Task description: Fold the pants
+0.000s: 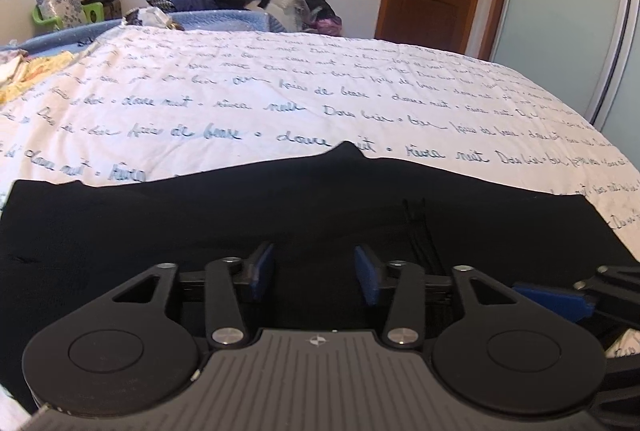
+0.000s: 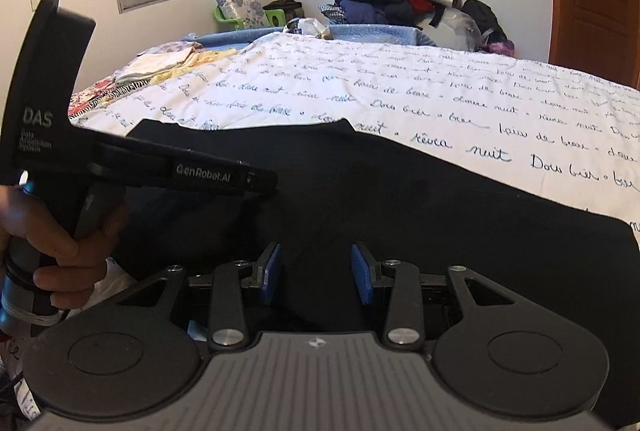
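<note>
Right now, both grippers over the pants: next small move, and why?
Probably lower both and close on the near edge. The left gripper and right gripper both stand open over the black pants, gripping nothing; the pants lie flat on the bed, fold unfinished.

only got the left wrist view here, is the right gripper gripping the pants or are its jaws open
Observer: The right gripper has its jaws apart above the black pants; nothing looks pinched between them.
Operator: where's my left gripper from that side
Observer: The left gripper reaches in from the left with its tip over the pants, held by a hand wrapped round its handle.
Operator: whats past the yellow cloth on my left
Observer: More folded linens, including a zebra-striped piece, lying apart from the pants.
</note>
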Action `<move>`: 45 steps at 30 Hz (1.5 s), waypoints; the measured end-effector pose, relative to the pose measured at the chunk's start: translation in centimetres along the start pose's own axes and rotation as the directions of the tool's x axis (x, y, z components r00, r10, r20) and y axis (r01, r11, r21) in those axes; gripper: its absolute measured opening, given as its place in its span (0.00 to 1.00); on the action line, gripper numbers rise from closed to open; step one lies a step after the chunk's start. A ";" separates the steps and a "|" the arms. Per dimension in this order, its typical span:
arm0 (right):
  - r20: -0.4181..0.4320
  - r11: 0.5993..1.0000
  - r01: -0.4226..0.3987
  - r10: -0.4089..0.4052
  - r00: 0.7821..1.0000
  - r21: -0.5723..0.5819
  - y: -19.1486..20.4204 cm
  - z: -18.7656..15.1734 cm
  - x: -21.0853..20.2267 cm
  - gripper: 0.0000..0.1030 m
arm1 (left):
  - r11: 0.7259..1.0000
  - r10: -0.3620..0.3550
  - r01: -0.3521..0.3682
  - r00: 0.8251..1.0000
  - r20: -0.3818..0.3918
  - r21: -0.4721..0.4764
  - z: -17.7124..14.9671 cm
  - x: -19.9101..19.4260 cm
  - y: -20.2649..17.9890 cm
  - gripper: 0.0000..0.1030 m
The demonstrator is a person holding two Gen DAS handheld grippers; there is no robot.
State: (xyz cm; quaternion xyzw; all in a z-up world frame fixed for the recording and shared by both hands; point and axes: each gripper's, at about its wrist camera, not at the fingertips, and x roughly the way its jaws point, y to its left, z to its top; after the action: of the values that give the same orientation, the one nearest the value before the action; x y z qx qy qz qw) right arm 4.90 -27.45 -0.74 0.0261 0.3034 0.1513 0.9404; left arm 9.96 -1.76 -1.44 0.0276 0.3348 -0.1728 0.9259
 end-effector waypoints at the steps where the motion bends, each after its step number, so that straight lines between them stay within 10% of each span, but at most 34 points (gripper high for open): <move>1: 0.008 1.000 -0.003 0.003 1.000 0.001 0.1 0.1 -0.1 0.37 | 1.000 0.010 -0.010 1.000 0.005 -0.002 0.0 -0.1 0.2 0.56; 18: 0.015 0.997 0.024 -0.023 1.000 -0.068 1.8 1.0 0.3 0.37 | 0.996 0.063 -0.063 0.998 0.009 -0.056 -0.7 -0.9 2.9 0.65; 26: 0.058 0.946 0.034 -0.016 0.998 -0.323 6.9 2.4 0.5 0.37 | 0.976 0.144 -0.139 0.989 0.017 -0.171 -1.4 -5.2 6.9 0.70; 36: 0.040 0.813 -0.064 0.107 0.993 -0.578 14.7 1.7 2.5 0.37 | 0.882 0.218 -0.210 0.975 -0.029 -0.421 -2.8 -10.5 15.2 0.76; 45: -0.046 0.663 -0.137 0.152 0.987 -0.736 18.6 -1.2 3.8 0.57 | 0.754 -0.017 -0.050 0.995 -0.095 -0.656 -5.0 -10.7 19.4 0.79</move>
State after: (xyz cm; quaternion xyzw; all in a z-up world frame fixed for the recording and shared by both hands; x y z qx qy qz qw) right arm 2.12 -8.59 -1.23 -0.3291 0.2047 0.3344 0.8590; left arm 5.82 20.51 0.22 -0.2880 0.4176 -0.0348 0.8611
